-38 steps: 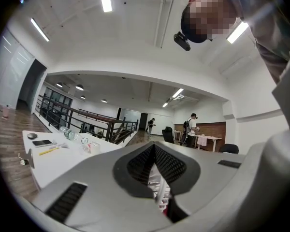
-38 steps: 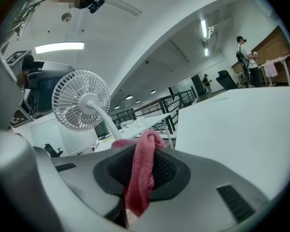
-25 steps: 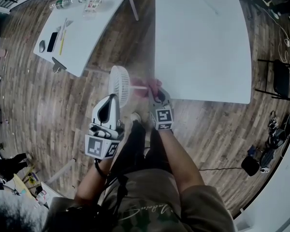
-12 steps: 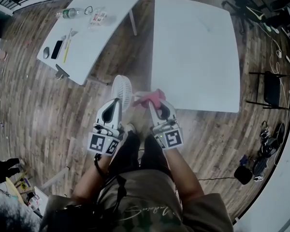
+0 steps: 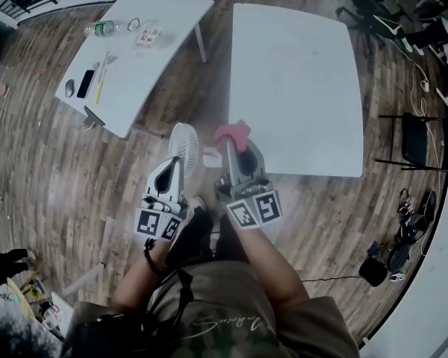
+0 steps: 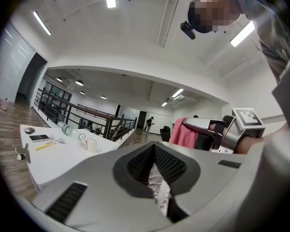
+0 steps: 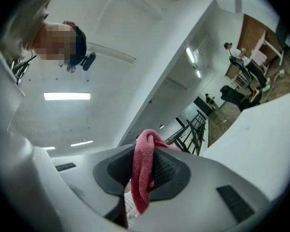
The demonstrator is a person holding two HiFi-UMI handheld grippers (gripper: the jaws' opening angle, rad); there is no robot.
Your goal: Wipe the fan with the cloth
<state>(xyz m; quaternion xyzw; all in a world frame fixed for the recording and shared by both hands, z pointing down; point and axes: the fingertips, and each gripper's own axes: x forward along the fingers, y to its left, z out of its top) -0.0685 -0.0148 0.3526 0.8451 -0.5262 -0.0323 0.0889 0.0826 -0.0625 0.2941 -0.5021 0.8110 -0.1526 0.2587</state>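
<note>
The small white fan [image 5: 185, 146] stands edge-on in front of me, above the wooden floor. My left gripper [image 5: 178, 162] reaches it from below in the head view and is shut; a strip of white grille [image 6: 159, 193] shows pinched low between its jaws. My right gripper [image 5: 230, 143] is just right of the fan, shut on the pink cloth [image 5: 231, 133], which bunches over its tips. The folded cloth [image 7: 144, 175] hangs down between the dark pads. From the left gripper view, the right gripper [image 6: 195, 127] and its cloth [image 6: 185, 134] are at the right.
A white table [image 5: 295, 88] lies ahead to the right. A second white table [image 5: 145, 58] at the upper left carries a bottle [image 5: 98, 28], a phone [image 5: 85, 83] and small items. A black chair [image 5: 422, 144] and cables are at the far right.
My right gripper has lifted with the pink cloth, rising from beside the fan toward the camera and tilting up. The left gripper and the fan have kept their place.
</note>
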